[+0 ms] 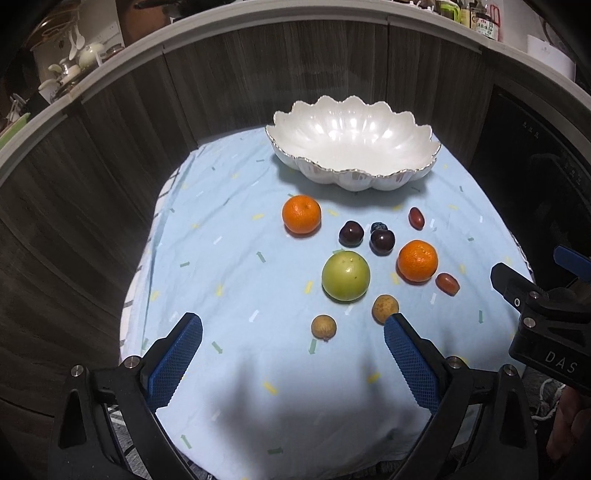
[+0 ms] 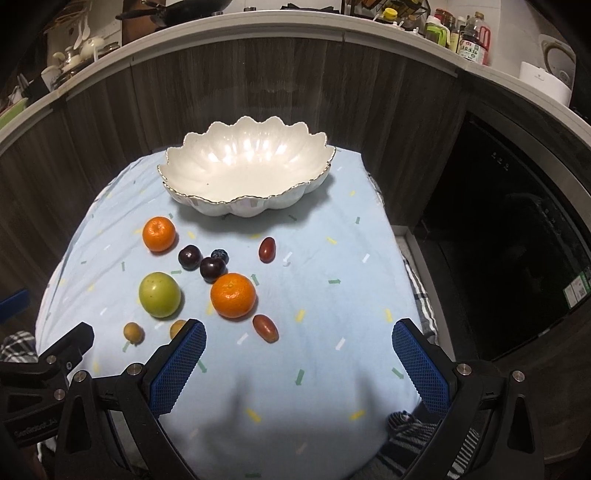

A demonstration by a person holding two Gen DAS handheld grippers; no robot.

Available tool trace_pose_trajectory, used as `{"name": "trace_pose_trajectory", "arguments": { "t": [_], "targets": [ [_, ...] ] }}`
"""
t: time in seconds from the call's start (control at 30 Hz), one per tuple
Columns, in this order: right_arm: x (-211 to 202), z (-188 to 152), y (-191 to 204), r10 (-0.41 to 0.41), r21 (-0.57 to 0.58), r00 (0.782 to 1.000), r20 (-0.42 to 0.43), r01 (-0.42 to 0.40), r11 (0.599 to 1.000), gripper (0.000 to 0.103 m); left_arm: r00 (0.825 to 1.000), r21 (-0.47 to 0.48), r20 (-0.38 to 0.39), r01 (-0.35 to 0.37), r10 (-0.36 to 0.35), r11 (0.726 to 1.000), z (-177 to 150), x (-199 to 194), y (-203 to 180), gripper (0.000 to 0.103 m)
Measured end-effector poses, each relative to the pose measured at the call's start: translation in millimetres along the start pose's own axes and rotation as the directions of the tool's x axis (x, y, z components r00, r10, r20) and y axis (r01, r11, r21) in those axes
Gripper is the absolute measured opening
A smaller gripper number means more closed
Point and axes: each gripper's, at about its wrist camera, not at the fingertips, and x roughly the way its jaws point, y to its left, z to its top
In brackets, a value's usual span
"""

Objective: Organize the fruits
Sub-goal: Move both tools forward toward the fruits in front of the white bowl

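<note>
— Right wrist view: which claw sat nearer the fruit?
— My right claw [image 2: 298, 354], spread and holding nothing. The near grape tomato [image 2: 265, 328] lay just ahead, left of centre, long axis slanting across my fingers, just beside the orange [image 2: 233, 295] and well short of the empty bowl [image 2: 247, 177].
— And the left?
— My left claw [image 1: 293, 350] was spread too, the longans [image 1: 323, 326] just ahead.

home kitchen: counter [image 2: 369, 27] w/ sauce bottles [image 2: 472, 42], pan [image 2: 184, 9], teapot & cups [image 2: 74, 55], rice cooker [image 2: 556, 61]; wood-grain cabinets [image 2: 258, 85] below, black built-in appliance [image 2: 517, 258] at right, low table under blue cloth [image 2: 332, 295]
</note>
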Motion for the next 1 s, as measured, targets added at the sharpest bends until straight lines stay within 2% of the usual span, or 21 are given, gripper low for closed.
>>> {"name": "trace_pose_trajectory", "arguments": {
  "t": [0.43, 0.63, 0.8, 1.0],
  "targets": [
    [37, 2, 5, 0.013, -0.017, 0.999, -0.033, -0.013, 1.000, 0.093, 0.999, 0.014, -0.035, 0.025, -0.025, 1.000, 2, 38, -5, 0.095],
    [52, -1, 7, 0.009, -0.032, 0.999, -0.047, -0.011, 0.999, 0.093, 0.998, 0.030, -0.054, 0.035, -0.033, 0.999, -2, 56, -9, 0.087],
    [64, -3, 10, 0.017, -0.052, 0.998, -0.065, -0.021, 0.998, 0.084, 0.997, 0.044, -0.062, 0.043, -0.041, 0.998, -6, 68, -11, 0.080],
    [73, -4, 11, 0.032, -0.057, 0.997, -0.075, -0.036, 0.998, 0.081, 0.994, 0.058, -0.082, 0.079, -0.074, 0.995, -12, 79, -16, 0.066]
  ]
}}
